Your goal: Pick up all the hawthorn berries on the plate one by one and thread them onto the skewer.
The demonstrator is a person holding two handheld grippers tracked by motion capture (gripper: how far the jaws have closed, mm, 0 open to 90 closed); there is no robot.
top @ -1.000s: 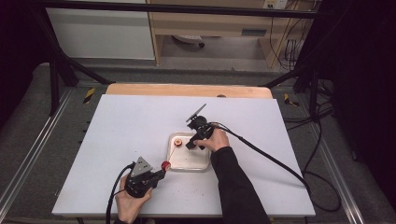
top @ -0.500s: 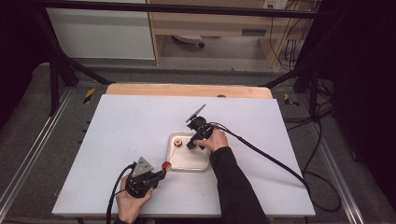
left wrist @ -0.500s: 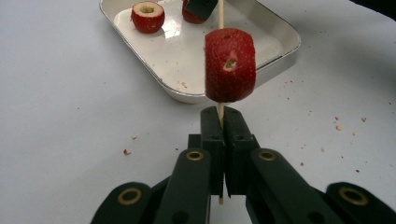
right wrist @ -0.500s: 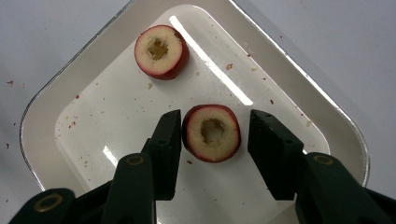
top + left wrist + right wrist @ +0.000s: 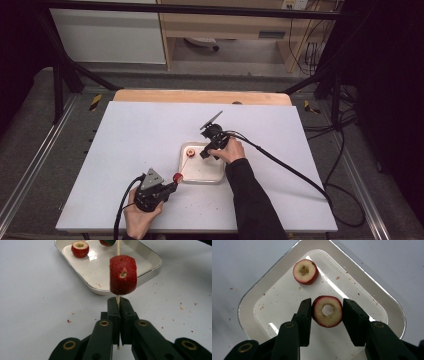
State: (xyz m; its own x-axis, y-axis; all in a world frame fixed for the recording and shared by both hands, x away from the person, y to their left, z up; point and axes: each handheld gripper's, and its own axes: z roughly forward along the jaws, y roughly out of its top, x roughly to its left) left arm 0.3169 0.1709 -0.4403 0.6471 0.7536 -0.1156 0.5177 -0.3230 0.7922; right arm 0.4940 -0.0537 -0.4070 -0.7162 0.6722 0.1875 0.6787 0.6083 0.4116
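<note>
Left gripper (image 5: 119, 303): you hold it near the tabletop's (image 5: 130, 145) near edge, left of centre. Its jaws are pressed together on a thin wooden skewer (image 5: 118, 246).
Skewer: it runs from your left jaws out over the tray's (image 5: 150, 260) near-left corner, with one red fruit piece (image 5: 123, 275) threaded on it just past the jaw tips.
Right gripper (image 5: 327, 312): you hold it over the tray, pointing down into it. Its jaws have just been closing, and a cored fruit ring (image 5: 327, 311) sits between them. The left pad looks to be against the ring's skin; beside the right pad a thin gap shows, so you do not have a full grip yet.
Cored fruit ring: red skin, pale flesh, round hole through the middle, over the tray floor near its centre.
Second fruit piece (image 5: 305, 271): it lies on the tray floor toward the tray's far-left corner, apart from the ring.
Tray: white, shallow, near the middle of the tabletop, a little toward the near edge.
Crumbs (image 5: 68, 320): small red bits are scattered on the tabletop around the tray.
</note>
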